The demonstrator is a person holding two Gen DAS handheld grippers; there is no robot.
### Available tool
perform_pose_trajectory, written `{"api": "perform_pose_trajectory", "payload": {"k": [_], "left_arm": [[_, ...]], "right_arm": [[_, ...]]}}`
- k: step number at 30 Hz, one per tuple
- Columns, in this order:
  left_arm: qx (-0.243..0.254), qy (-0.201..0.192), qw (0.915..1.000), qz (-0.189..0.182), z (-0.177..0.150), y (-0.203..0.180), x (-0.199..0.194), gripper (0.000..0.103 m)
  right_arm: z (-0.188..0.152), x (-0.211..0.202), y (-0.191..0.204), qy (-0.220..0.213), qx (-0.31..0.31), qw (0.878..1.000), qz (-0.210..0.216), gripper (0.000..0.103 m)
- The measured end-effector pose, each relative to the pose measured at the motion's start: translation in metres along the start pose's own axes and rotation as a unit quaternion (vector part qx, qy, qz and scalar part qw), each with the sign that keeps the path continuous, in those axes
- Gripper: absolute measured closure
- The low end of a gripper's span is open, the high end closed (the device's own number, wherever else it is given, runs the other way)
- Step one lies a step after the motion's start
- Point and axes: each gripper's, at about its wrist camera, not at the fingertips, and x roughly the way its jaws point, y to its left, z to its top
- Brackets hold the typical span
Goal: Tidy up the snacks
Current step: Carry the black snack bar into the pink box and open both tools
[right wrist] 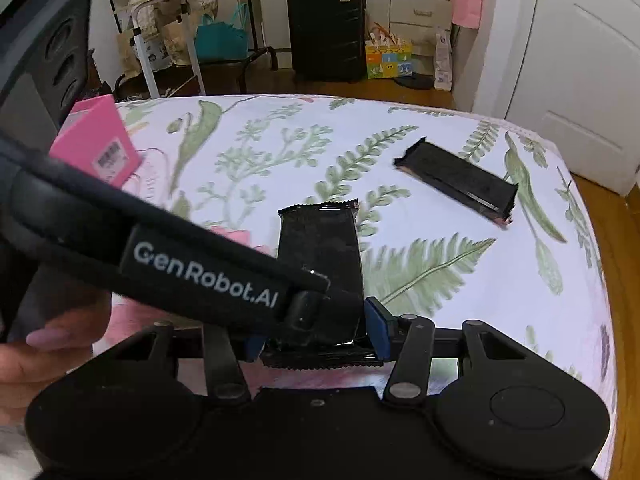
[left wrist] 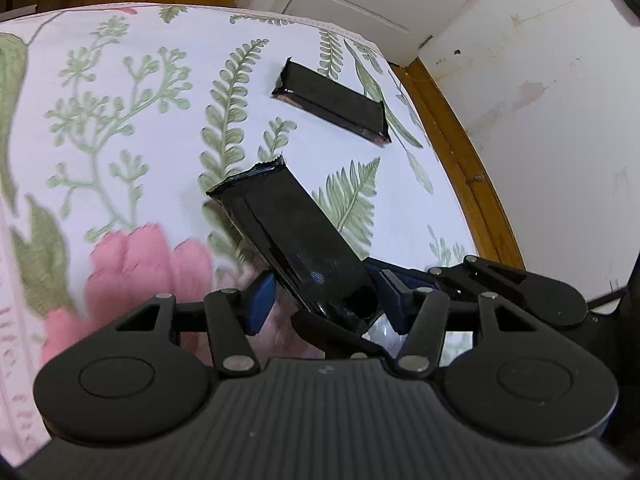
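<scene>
The desk [left wrist: 120, 128] under its fern-print cloth ended close on my right, its wooden rim [left wrist: 452, 152] curving beside the white wall [left wrist: 552, 100]; leftward the cloth lay open. My right gripper [right wrist: 316, 332] had its fingers clamped on a black snack bar [right wrist: 320, 248], long axis pointing straight away from me, crimped end forward. My left gripper [left wrist: 324, 300] stood with fingers apart around that bar's near end. A second black bar [right wrist: 456, 180] lay flat farther off, angled toward the right edge. A pink box [right wrist: 96, 140] sat far left.
</scene>
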Motion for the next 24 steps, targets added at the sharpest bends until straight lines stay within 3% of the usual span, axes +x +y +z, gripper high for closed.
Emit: {"api": "perform_pose_trajectory", "payload": {"k": [8, 12, 19, 24], "left_arm": [[-0.009, 0.028, 0.9989, 0.036, -0.028, 0.004, -0.054, 0.048], [-0.008, 0.023, 0.9986, 0.048, -0.038, 0.001, -0.097, 0.048], [-0.002, -0.059, 0.994, 0.092, -0.054, 0.002, -0.192, 0.048], [-0.027, -0.098, 0.9876, 0.119, -0.062, 0.037, -0.244, 0.05]], "right_arm": [[-0.008, -0.027, 0.046, 0.007, 0.019, 0.999, 0.029, 0.048], [0.0, -0.054, 0.073, -0.017, 0.009, 0.999, 0.051, 0.048], [0.028, -0.093, 0.131, -0.072, -0.051, 0.992, 0.086, 0.048], [0.047, -0.088, 0.179, -0.091, -0.078, 0.985, 0.121, 0.048]]}}
